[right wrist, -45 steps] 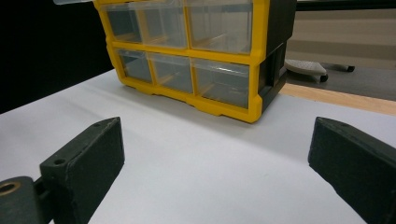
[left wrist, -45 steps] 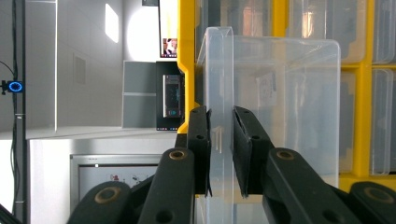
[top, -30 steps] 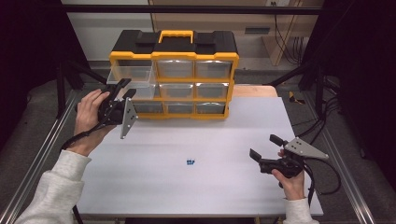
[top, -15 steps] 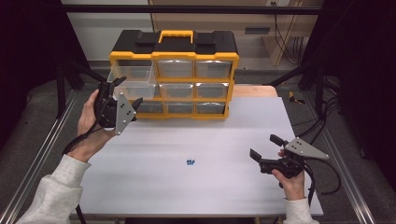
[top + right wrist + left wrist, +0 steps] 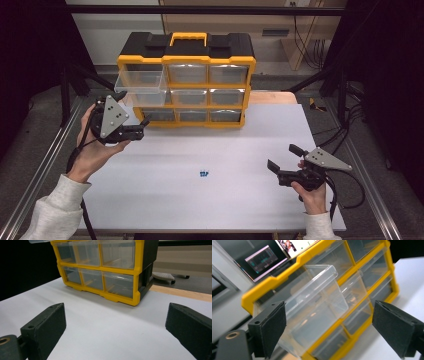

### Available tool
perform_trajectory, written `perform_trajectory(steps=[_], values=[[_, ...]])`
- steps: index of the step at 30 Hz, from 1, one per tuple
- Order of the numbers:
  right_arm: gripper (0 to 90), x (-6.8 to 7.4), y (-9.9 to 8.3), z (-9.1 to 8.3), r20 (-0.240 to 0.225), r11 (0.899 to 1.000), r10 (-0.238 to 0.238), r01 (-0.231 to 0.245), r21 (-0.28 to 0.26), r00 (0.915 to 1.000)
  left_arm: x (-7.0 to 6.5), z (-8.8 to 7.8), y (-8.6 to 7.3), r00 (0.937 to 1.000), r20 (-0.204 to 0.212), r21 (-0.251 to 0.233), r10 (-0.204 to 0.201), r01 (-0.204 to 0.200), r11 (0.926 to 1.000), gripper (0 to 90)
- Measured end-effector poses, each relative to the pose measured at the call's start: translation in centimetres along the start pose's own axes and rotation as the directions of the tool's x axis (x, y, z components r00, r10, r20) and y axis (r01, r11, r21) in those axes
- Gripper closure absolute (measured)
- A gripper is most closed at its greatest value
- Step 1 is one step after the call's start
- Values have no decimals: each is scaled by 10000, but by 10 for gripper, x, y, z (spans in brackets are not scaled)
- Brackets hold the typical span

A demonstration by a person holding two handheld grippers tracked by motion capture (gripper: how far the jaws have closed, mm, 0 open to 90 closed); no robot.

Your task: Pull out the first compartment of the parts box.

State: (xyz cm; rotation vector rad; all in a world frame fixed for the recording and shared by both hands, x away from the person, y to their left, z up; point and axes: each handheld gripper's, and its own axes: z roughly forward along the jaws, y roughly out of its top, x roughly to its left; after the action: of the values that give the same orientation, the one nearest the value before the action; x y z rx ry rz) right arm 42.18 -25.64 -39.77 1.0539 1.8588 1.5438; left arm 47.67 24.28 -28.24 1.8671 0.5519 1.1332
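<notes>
- left tongs (image 5: 136,114) hang off the table's far left corner, jaws apart after just opening, nothing between them; the drawer (image 5: 140,81) sits just beyond.
- right tongs (image 5: 285,161) rest near the table's right edge, jaws apart and empty.
- drawer (image 5: 317,305): top left of the cabinet (image 5: 186,80), which stands at the table's far edge; the drawer is pulled partly out.
- handling, as i judge it: thin clear plastic, light, stiff but slick and easily cracked; take it by the front lip, or pinch a side wall.
- blue bit (image 5: 202,173) lies mid-table, near the front; too small to identify.
- hard to make out: whether the drawer holds anything, and how much of it still sits in the cabinet.
</notes>
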Motion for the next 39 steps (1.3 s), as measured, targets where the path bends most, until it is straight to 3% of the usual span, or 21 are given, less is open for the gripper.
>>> perform_trajectory(steps=[1,2,4,7,8,9,10,11,12,15,16,17,20,23,25,30,32,35,37,38,39], values=[[34,0,0,0,0,10000,3,-3,10,10000,1,-1,-1,9995,96,-19,-306,306,9995,105],[34,0,0,0,0,10000,3,-3,10,10000,1,-1,-1,9995,96,-19,-306,306,9995,104],[34,0,0,0,-5,10000,-17,17,38,10000,2,-5,-6,9950,310,-117,-947,951,9954,97],[34,0,0,0,-11,10000,-17,17,44,10000,1,-8,-9,9928,312,-129,-1158,1163,9931,97],[34,0,-1,0,-34,10000,-15,16,15,10000,1,-9,-12,9872,490,-138,-1517,1525,9882,88],[34,0,-1,0,-34,10000,-15,16,15,10000,1,-9,-12,9872,490,-138,-1517,1525,9882,88],[33,0,-1,1,-45,10000,-6,7,41,10000,0,-10,-15,9825,579,-150,-1771,1782,9839,87],[33,0,-1,1,-47,10000,-1,1,40,10000,0,-10,-15,9825,579,-150,-1771,1782,9839,82],[33,0,-1,0,-40,10000,4,-4,39,10000,-1,-12,-18,9768,704,-126,-2022,2035,9790,77],[33,0,-1,0,-11,10000,23,-23,25,10000,-3,-13,-22,9718,774,-173,-2228,2248,9743,76],[33,0,-1,0,-17,10000,3,-3,24,10000,-3,-15,-27,9650,929,-156,-2451,2476,9687,69],[33,0,-1,0,-17,10000,3,-3,24,10000,-3,-15,-27,9650,929,-156,-2451,2476,9687,69],[32,0,-1,1,-28,10000,-19,19,57,10000,-4,-17,-35,9562,1075,-1,-2723,2739,9618,62],[32,0,-1,1,-20,10000,9,-9,55,10000,-6,-18,-40,9543,1090,21,-2784,2798,9601,61],[32,0,-1,1,-12,10000,-11,11,63,10000,-8,-18,-44,9462,1310,56,-2959,2977,9546,58],[31,0,-2,1,-10,10000,2,-2,79,10000,-13,-20,-55,9391,1486,246,-3099,3098,9505,55],[31,0,-2,1,-40,10000,-26,26,78,10000,-17,-20,-61,9297,1733,308,-3251,3248,9453,55],[31,1,-2,1,-54,10000,-25,25,54,10000,-22,-20,-68,9242,1822,372,-3357,3347,9416,55],[31,0,-2,1,-43,10000,-52,52,46,10000,-24,-20,-73,9245,1867,365,-3324,3315,9427,55],[31,1,-2,1,-22,10000,-19,19,65,10000,-27,-20,-75,9185,1914,466,-3461,3437,9379,55],[31,1,-2,2,-31,9999,40,-40,93,10000,-27,-20,-75,9185,1914,466,-3461,3437,9379,55]])
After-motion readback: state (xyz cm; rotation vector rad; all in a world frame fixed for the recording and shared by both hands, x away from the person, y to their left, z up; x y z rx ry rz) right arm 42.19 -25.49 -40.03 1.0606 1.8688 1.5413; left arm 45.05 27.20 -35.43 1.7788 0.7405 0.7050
